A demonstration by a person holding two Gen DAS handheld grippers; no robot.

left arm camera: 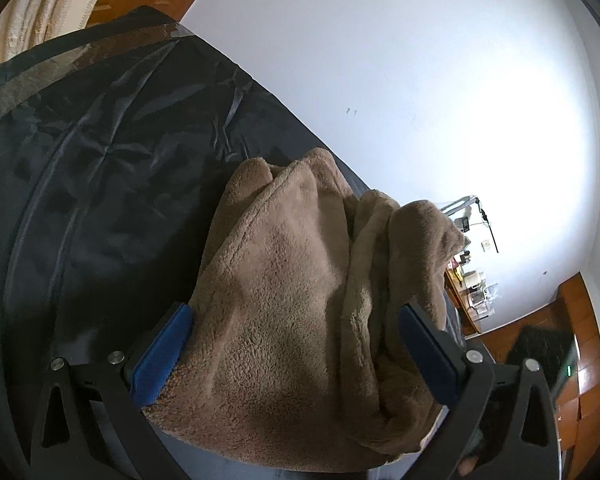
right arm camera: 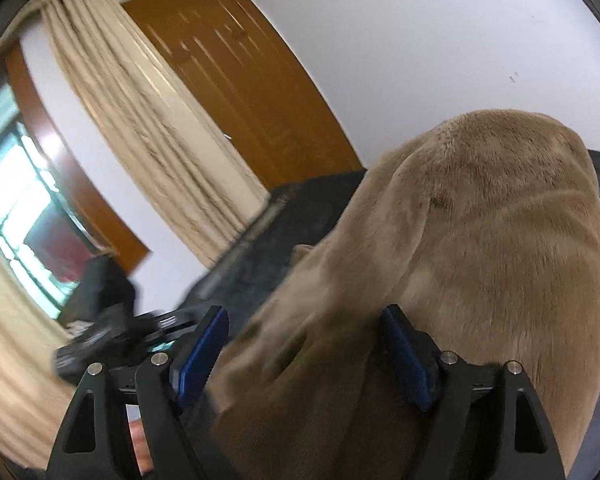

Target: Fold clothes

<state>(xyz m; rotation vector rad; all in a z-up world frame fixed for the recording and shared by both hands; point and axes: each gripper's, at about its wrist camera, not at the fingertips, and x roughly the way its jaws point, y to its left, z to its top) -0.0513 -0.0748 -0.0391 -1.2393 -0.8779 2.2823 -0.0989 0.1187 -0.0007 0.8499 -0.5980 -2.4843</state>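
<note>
1. Your left gripper [left arm camera: 296, 354] stands with its jaws spread wide. The brown fleece garment [left arm camera: 300, 292] fills the gap between the blue pads [left arm camera: 162, 354], and both pads touch the fleece at its sides. Whether they truly pinch it or only bracket it, you cannot tell from this view.
2. In the left wrist view the fleece garment lies bunched in a heap of thick folds on a dark, shiny, wrinkled sheet [left arm camera: 112, 148] that covers the surface under it. Strips of clear tape [left arm camera: 76, 54] run along the sheet's far edge.
3. Your right gripper [right arm camera: 306, 354] is also spread wide, with the fleece garment [right arm camera: 480, 240] passing between its blue pads [right arm camera: 200, 354]. The cloth rises in a tall rounded hump ahead of the fingers. This view is blurred, so the grip itself cannot be judged.
4. In the right wrist view the dark sheet [right arm camera: 284, 240] shows beyond and to the left of the garment.
5. Around you: a white wall [left arm camera: 420, 80], a cream curtain [right arm camera: 148, 128], a brown wooden door [right arm camera: 236, 80] and a window [right arm camera: 16, 200] at the left. A cluttered wooden side table [left arm camera: 466, 292] stands against the wall, seen past the garment in the left wrist view.
</note>
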